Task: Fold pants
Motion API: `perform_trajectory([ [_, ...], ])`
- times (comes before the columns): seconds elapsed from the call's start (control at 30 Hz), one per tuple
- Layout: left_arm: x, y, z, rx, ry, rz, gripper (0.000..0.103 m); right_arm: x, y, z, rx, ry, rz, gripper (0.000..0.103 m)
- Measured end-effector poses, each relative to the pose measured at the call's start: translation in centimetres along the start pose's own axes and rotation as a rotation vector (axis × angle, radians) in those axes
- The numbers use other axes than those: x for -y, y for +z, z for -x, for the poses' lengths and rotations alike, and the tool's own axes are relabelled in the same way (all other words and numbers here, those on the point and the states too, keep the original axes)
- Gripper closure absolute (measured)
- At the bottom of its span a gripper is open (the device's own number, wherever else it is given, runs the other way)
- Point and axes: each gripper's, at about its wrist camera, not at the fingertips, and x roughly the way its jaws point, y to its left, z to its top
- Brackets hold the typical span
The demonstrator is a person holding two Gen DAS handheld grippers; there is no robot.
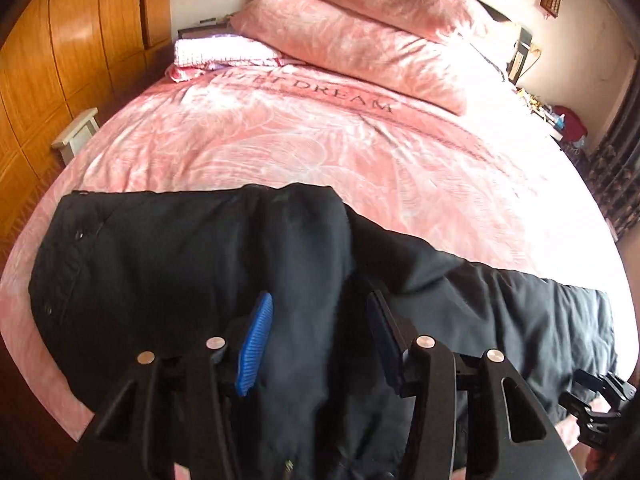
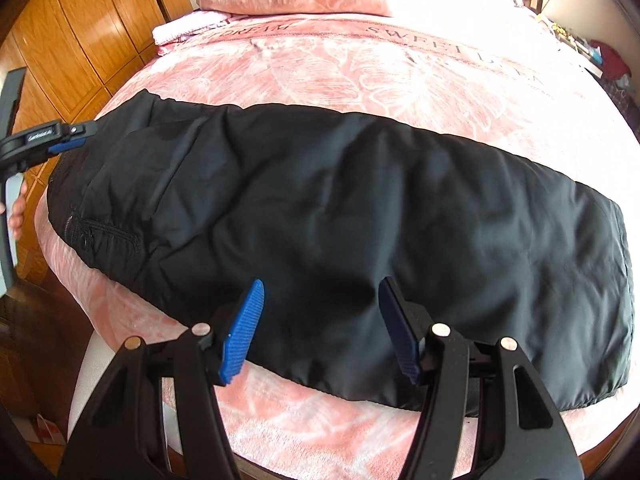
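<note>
Black nylon pants [image 2: 340, 200] flat on pink floral bedspread [image 2: 360, 68]; left gripper [image 1: 320, 320] released, straddling raised fold; right gripper [image 2: 320, 316] released above pants.

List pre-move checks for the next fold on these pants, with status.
1. Pants laid lengthwise on the bed: ok.
2. Right gripper open, over the pants' near edge, gripping nothing: ok.
3. Left gripper straddles a raised fold of the pants; firm grip: cannot tell.
4. Fabric flat: not ok, wrinkled and ridged.
5. Pillows well clear of the pants: ok.
</note>
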Motion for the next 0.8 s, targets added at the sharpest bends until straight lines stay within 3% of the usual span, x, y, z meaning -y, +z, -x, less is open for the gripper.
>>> perform_trajectory([
  [0.13, -1.2, 1.2, -5.1, -0.077, 0.119, -0.04, 0.053, -0.1, 0.1, -0.8, -0.017, -0.006, -0.002, 0.042],
  [0.27, -4.0, 0.8, -7.3, -0.075, 0.095, 0.024, 0.053, 0.0, 0.3, -1.7, -0.032, -0.008, 0.0, 0.041],
  [0.47, -4.8, -1.2, -2.5, -0.055, -0.013, 0.129, 0.053, -0.2, 0.7, -1.3, -0.025, -0.005, -0.001, 0.04],
  [0.53, -5.0, -2.9, -0.1, -0.043, -0.031, 0.144, 0.042, -0.5, 1.0, -0.6, -0.002, 0.025, -0.012, 0.04],
  [0.7, -5.9, -9.0, 3.7, -0.082, -0.015, 0.187, 0.04, -4.2, 2.5, 0.1, 0.039, 0.119, 0.021, 0.04],
  [0.8, -7.6, -11.1, 4.4, -0.083, -0.02, 0.268, 0.04, -7.7, 3.7, -0.7, 0.048, 0.121, 0.077, 0.04],
])
